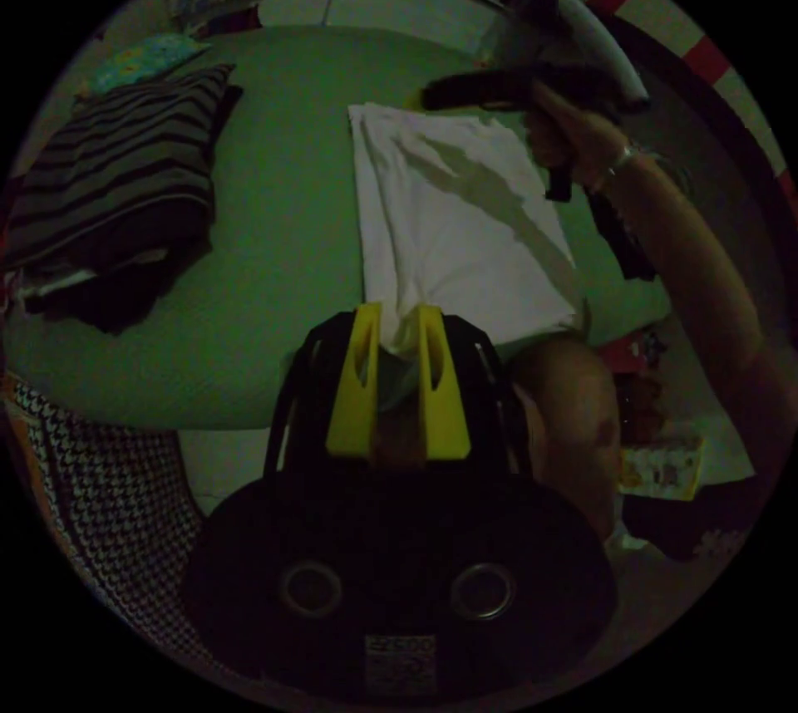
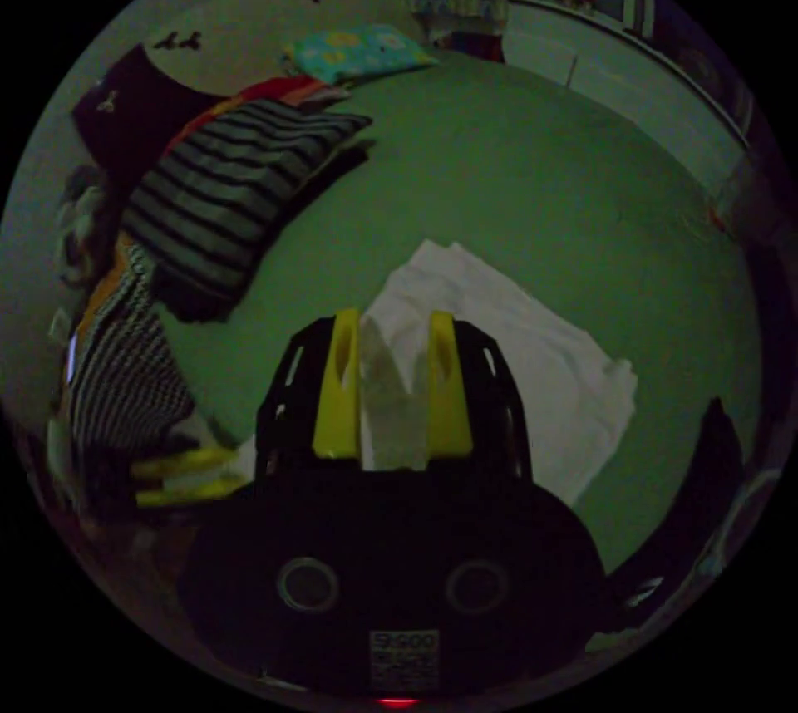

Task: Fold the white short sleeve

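Now two grippers [image 1: 397, 322] [image 2: 394, 331] pinch one white shirt [image 1: 465, 214].

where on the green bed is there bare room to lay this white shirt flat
The widest bare patch of green sheet lies between the white shirt and the striped clothes pile. More open sheet runs beyond the shirt toward the far bed edge. It is crowded along the pile's side, near the floral pillow.
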`<state>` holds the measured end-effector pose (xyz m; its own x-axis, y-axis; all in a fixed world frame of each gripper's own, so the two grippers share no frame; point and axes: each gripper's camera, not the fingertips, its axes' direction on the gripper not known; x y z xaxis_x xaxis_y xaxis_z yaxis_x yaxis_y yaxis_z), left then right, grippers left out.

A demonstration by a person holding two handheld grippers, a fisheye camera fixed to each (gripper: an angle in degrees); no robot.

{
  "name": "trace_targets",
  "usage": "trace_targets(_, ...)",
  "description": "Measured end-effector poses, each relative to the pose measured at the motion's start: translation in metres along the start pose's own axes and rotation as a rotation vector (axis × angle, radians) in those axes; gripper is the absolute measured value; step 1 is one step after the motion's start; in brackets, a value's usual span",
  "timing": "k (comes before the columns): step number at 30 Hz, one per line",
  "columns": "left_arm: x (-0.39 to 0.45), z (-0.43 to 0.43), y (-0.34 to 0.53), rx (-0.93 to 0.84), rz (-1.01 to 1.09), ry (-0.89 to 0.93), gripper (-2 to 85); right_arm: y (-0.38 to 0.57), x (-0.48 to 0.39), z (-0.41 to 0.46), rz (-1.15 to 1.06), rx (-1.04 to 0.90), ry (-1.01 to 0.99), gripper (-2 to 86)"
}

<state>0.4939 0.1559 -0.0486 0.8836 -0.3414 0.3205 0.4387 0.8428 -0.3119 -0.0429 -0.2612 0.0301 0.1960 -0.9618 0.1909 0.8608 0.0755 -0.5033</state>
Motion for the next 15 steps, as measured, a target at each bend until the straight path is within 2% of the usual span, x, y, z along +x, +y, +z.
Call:
trace_targets(3,-0.001,0.005,-0.005,-0.025,0.014,0.037,6.5,-0.013,-0.009,0.03,-0.014,-0.092,0.178,3.0)
trace_targets(5,-0.001,0.004,-0.008,-0.029,0.019,0.026,4.6,-0.012,-0.004,0.012,0.056,0.017,0.142,-0.7)
trace_targets(10,-0.007,-0.013,-0.014,0.068,0.032,0.024,1.4,-0.005,0.001,-0.014,0.146,0.182,0.169,-1.1)
trace_targets(12,-0.012,-0.012,-0.019,0.081,0.015,-0.009,1.1,-0.01,0.003,-0.001,0.158,0.153,0.181,0.0)
trace_targets(15,-0.021,-0.001,-0.027,-0.003,-0.008,-0.009,0.8,-0.02,0.015,0.045,0.157,-0.079,0.062,3.5)
